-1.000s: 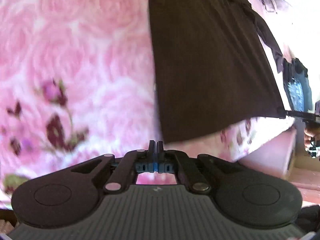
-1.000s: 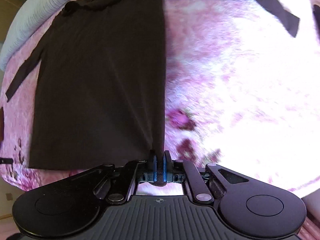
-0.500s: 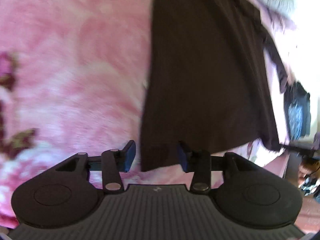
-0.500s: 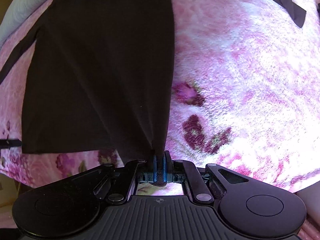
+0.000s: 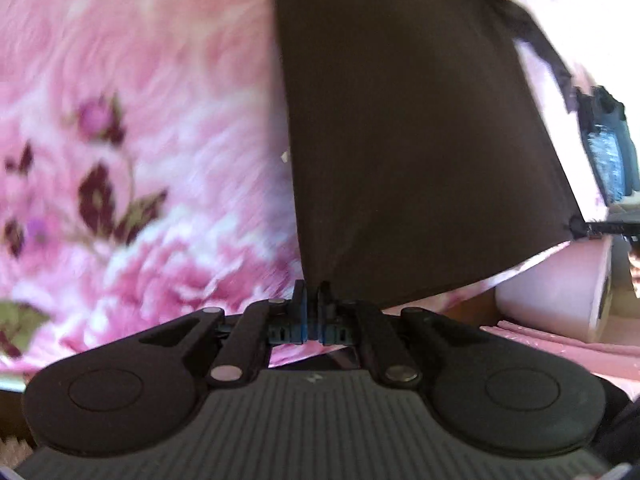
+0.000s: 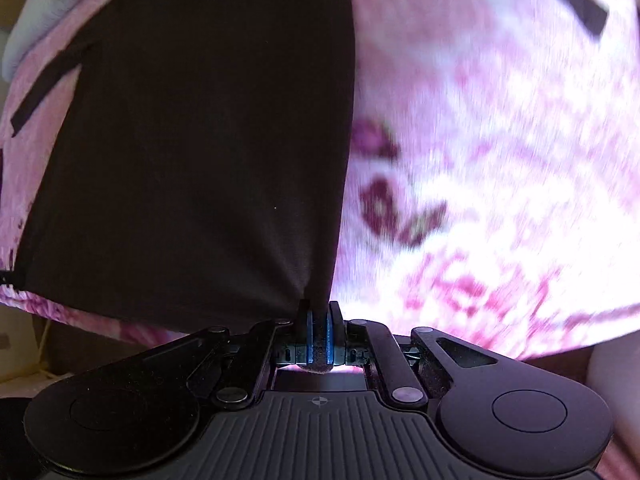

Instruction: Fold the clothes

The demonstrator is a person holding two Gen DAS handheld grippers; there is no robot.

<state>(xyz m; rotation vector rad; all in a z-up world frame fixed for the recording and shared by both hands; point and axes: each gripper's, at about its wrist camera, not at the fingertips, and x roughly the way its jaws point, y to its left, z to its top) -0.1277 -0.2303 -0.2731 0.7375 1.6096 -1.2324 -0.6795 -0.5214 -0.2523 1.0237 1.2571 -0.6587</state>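
Pink flowered blanket (image 5: 132, 128) spreads under a dark shirt (image 5: 400, 120) whose long axis runs straight away from my fingers. My left gripper (image 5: 311, 300) pinches its near left hem corner; my right gripper (image 6: 318, 320) is clamped on the near right corner. Both sit equally near, sleeves (image 6: 576, 4) far ahead.

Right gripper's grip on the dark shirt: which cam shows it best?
Right wrist view. The right gripper sits shut on the dark shirt, hem corner bunched between the pads. The left wrist view shows it only as a tiny dark tip at the far hem corner.
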